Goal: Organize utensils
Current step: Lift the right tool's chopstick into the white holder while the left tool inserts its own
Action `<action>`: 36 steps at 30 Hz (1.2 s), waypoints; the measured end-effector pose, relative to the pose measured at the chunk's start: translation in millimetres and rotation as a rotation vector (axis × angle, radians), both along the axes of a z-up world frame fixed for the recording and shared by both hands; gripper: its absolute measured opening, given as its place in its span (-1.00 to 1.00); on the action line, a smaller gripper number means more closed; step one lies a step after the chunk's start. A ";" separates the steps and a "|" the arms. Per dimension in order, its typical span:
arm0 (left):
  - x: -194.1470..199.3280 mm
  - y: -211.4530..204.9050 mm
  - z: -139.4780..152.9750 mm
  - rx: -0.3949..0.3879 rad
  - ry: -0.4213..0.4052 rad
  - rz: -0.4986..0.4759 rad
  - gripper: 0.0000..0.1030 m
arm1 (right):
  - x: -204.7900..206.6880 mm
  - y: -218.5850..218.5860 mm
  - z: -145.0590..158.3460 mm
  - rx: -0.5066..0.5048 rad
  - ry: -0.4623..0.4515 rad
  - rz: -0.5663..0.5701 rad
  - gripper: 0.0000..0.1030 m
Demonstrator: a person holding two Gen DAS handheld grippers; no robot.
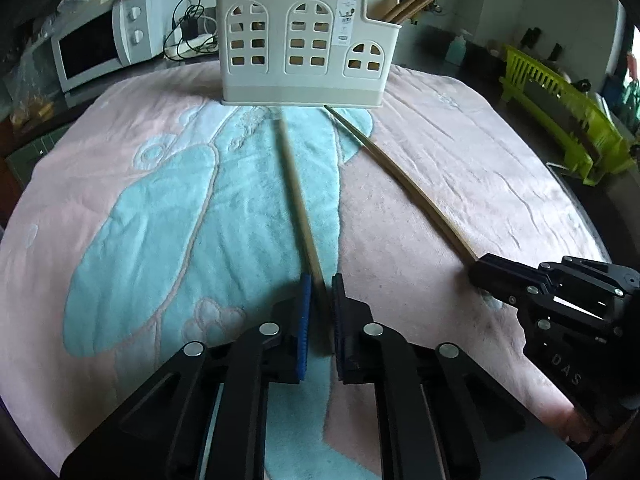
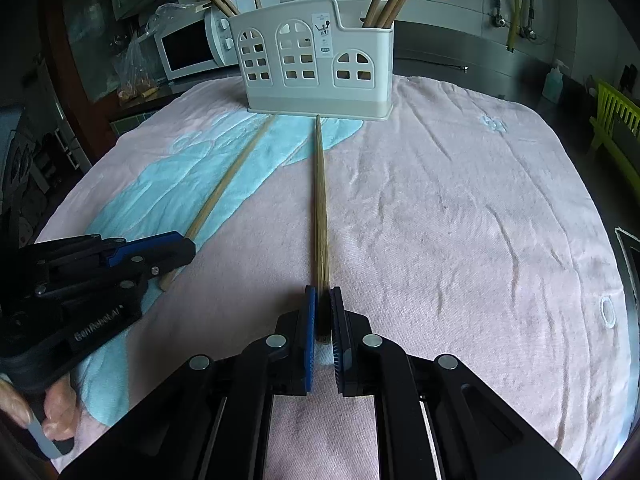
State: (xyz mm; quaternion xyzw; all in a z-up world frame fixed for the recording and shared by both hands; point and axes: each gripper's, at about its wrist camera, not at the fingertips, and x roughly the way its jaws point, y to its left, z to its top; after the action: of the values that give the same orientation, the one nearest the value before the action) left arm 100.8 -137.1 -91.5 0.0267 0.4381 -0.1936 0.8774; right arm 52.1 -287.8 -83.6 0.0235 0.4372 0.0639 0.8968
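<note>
A cream utensil holder (image 1: 300,44) with window cut-outs stands at the far side of the towel and holds several wooden chopsticks; it also shows in the right wrist view (image 2: 316,64). Two wooden chopsticks lie on the towel, tips toward the holder. My left gripper (image 1: 320,292) is shut on the near end of the left chopstick (image 1: 298,196). My right gripper (image 2: 323,300) is shut on the near end of the right chopstick (image 2: 321,208), which also shows in the left wrist view (image 1: 404,180). Each gripper shows in the other's view: the right (image 1: 480,270), the left (image 2: 188,248).
A pink and turquoise towel (image 1: 460,168) covers the table. A white microwave (image 1: 104,46) stands at the back left, with cables beside it. A green dish rack (image 1: 568,116) stands at the right edge. Behind the table runs a kitchen counter.
</note>
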 end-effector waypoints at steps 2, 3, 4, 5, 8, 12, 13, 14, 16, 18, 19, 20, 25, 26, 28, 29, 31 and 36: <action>1.4 8.8 2.4 -0.014 0.004 0.002 -0.89 | -0.9 0.0 2.1 -0.002 -0.007 -0.001 -0.86; 1.8 14.3 4.6 -0.022 -0.001 0.006 -0.90 | -1.8 0.4 3.3 -0.003 -0.010 0.000 -0.86; 2.0 21.5 8.2 -0.030 -0.012 0.012 -0.90 | -2.9 1.0 4.8 -0.004 -0.014 0.001 -0.86; 2.3 26.1 10.5 -0.036 -0.019 0.014 -0.90 | -4.0 1.5 7.0 -0.008 -0.021 0.003 -0.86; 1.6 41.8 22.1 -0.049 -0.059 0.028 -0.90 | -6.6 3.6 15.1 -0.017 -0.047 0.004 -0.86; -3.4 59.4 46.1 -0.101 -0.149 0.041 -0.90 | -8.4 6.7 32.2 -0.023 -0.095 0.006 -0.86; -4.4 61.9 51.4 -0.115 -0.168 0.040 -0.90 | -8.7 7.0 37.0 -0.023 -0.107 0.009 -0.86; -5.6 65.9 59.2 -0.134 -0.198 0.043 -0.90 | -8.9 8.2 43.2 -0.022 -0.124 0.011 -0.86; -6.2 68.3 67.6 -0.149 -0.232 0.046 -0.90 | -8.6 10.2 54.2 -0.020 -0.153 0.016 -0.86; -4.7 71.2 75.0 -0.162 -0.259 0.050 -0.90 | -7.8 11.9 66.0 -0.016 -0.186 0.023 -0.86; -2.2 72.4 78.0 -0.167 -0.269 0.052 -0.90 | -6.8 12.9 70.9 -0.014 -0.198 0.026 -0.86; -0.2 72.7 80.6 -0.170 -0.273 0.054 -0.90 | -5.0 14.7 76.7 -0.015 -0.211 0.030 -0.86; 10.8 74.2 86.8 -0.174 -0.278 0.059 -0.90 | 8.0 18.9 92.5 -0.007 -0.247 0.043 -0.86; 13.6 74.2 88.1 -0.176 -0.281 0.061 -0.90 | 11.9 19.3 95.5 -0.004 -0.253 0.042 -0.86; 19.4 75.3 90.2 -0.186 -0.279 0.068 -0.90 | 18.5 19.3 100.3 0.011 -0.260 0.040 -0.86; 22.9 76.6 91.8 -0.196 -0.279 0.071 -0.90 | 22.5 19.2 102.8 0.019 -0.262 0.039 -0.86; 29.5 78.5 97.2 -0.212 -0.279 0.075 -0.90 | 29.2 18.7 107.4 0.029 -0.271 0.038 -0.86; 43.1 80.6 114.9 -0.214 -0.284 0.071 -0.90 | 38.7 17.8 119.1 0.021 -0.288 0.050 -0.86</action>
State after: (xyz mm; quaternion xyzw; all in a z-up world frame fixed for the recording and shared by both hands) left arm 143.9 -56.5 23.4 -0.0553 0.2874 -0.2025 0.9345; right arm 90.8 -270.0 35.5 0.0128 0.3039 0.0936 0.9480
